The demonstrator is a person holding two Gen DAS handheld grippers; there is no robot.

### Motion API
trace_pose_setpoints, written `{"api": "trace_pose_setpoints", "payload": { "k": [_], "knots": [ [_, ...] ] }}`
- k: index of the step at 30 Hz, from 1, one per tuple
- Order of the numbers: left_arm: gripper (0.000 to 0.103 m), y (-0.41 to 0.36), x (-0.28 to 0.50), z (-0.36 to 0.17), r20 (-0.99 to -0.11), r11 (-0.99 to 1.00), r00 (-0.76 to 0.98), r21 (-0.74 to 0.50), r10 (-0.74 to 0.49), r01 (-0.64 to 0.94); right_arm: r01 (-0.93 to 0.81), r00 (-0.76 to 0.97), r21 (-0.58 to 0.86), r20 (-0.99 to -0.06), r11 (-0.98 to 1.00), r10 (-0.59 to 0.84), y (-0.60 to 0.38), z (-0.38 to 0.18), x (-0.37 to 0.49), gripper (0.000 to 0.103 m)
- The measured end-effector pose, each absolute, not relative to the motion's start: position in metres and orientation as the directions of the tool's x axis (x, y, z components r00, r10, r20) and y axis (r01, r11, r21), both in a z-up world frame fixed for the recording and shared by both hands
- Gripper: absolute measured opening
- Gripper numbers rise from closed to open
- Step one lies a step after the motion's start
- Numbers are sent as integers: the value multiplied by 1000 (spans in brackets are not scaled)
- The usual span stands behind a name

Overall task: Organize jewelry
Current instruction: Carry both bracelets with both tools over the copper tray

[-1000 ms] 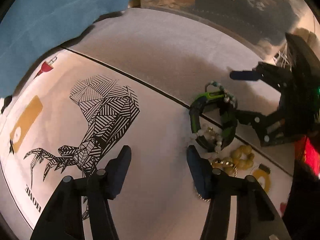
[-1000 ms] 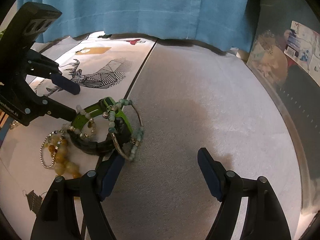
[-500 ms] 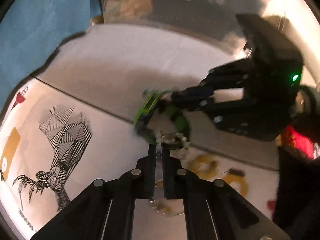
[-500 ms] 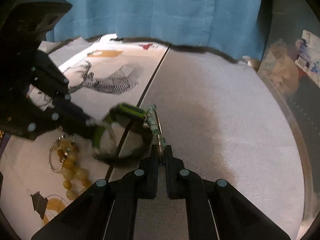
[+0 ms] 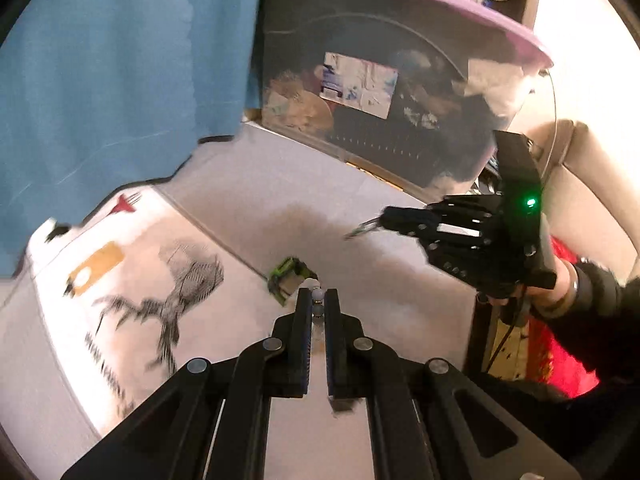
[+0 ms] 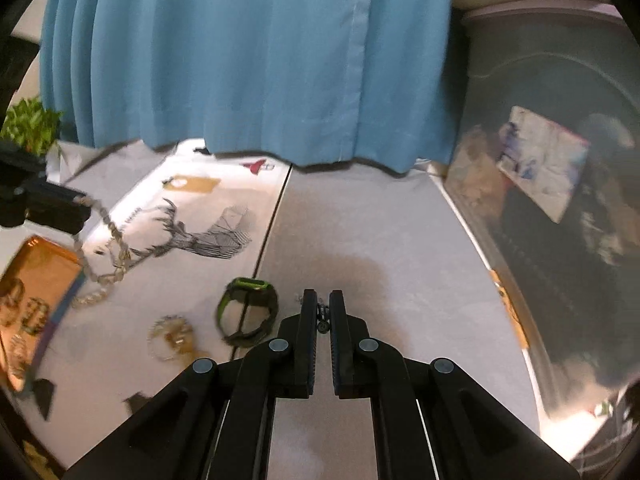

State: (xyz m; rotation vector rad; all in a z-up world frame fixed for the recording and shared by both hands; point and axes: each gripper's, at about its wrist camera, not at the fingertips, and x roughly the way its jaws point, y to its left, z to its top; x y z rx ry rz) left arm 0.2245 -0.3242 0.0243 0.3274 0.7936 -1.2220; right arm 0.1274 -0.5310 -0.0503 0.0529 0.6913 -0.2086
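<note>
My left gripper (image 5: 318, 300) is shut on a pale beaded bracelet (image 5: 317, 295); from the right wrist view the bracelet (image 6: 106, 248) hangs from it in a long loop above the mat. My right gripper (image 6: 323, 304) is shut on a thin bead-and-wire bracelet (image 6: 322, 316), lifted above the grey cloth; it also shows in the left wrist view (image 5: 380, 222). A green-and-black watch (image 6: 248, 310) lies on the table near the seam, also seen small in the left wrist view (image 5: 289, 274). A gold chain with amber beads (image 6: 172, 340) lies left of the watch.
An orange jewelry tray (image 6: 36, 280) with pieces in it sits at the far left. A white deer-print mat (image 6: 200, 236) joins a grey cloth (image 6: 380, 240). A blue curtain (image 6: 248, 60) hangs behind. A dark storage bin (image 6: 560, 200) stands at the right.
Both grippers closed on bracelets that lay on the watch, then lifted them up and apart. The watch stayed on the table.
</note>
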Motion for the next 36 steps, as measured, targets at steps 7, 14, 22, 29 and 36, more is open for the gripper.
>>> {"api": "trace_pose_setpoints", "payload": {
  "k": [7, 14, 22, 29, 36],
  "knots": [
    [4, -248, 156, 31, -703, 478, 192, -234, -685, 847, 207, 763, 23, -630, 978, -146, -488, -14, 44, 6],
    [4, -170, 66, 17, -730, 587, 237, -267, -641, 765, 145, 759, 81, -648, 986, -58, -419, -9, -39, 6],
    [4, -111, -17, 2, -726, 652, 290, -280, -624, 704, 18, 742, 113, -667, 993, 63, -328, -15, -108, 6],
    [4, -81, -49, 4, -707, 697, 361, -256, -608, 670, -61, 723, 113, -680, 992, 121, -281, -20, -134, 6],
    [4, -70, -56, 1, -704, 727, 394, -253, -591, 638, -114, 710, 95, -688, 989, 149, -259, -19, -142, 6]
  ]
}}
